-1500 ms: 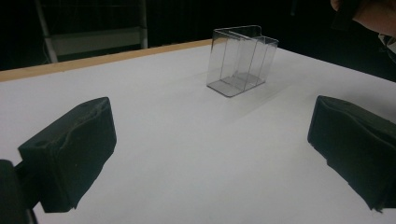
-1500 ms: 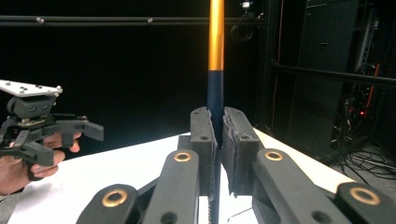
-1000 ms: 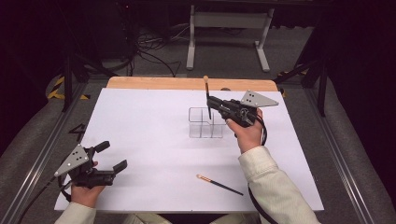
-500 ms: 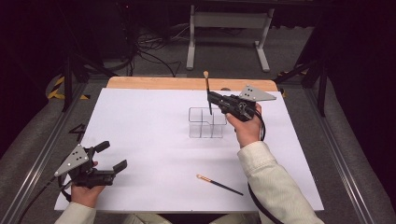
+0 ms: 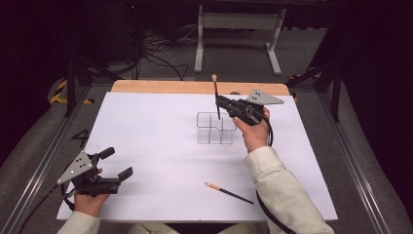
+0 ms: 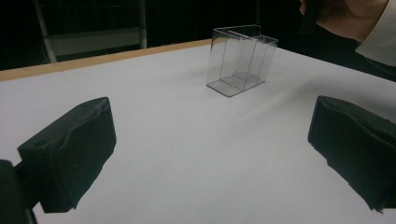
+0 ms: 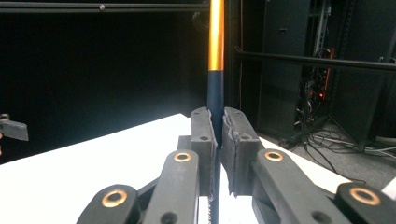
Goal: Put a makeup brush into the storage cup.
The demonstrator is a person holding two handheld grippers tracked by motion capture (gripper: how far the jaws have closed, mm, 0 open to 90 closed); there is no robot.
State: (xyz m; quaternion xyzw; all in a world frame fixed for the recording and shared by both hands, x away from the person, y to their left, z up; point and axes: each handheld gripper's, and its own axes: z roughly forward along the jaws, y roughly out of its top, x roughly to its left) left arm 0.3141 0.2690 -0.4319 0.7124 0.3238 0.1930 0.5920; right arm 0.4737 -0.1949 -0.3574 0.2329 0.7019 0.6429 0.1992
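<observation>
The right gripper (image 5: pixel 217 101) is clamped on a thin paintbrush (image 5: pixel 215 95), its pads closed on the dark handle just below the gold ferrule (image 7: pixel 215 35), so the brush stands nearly upright with its pale tip up and its tail end hanging over the clear divided holder (image 5: pixel 214 128) near the middle of the white table (image 5: pixel 146 126). The brush looks light and stiff, a slim rod that pivots easily in a pinch, and its smooth lacquered handle probably slides if the squeeze loosens; a firm, centred hold on the dark shaft, as here, seems the safest place. The holder appears to be thin, hard plastic with 3 narrow slots, light enough to tip or skid if the brush end knocks a wall, so the lowering calls for a straight, gentle drop into 1 slot. A second brush (image 5: pixel 229 192) lies flat on the table near the right forearm, well apart from the holder; lying so low, it is likely best taken across the middle of its handle. The left gripper (image 5: pixel 117 163) rests at the near left corner with its jaws wide apart and nothing between them.
</observation>
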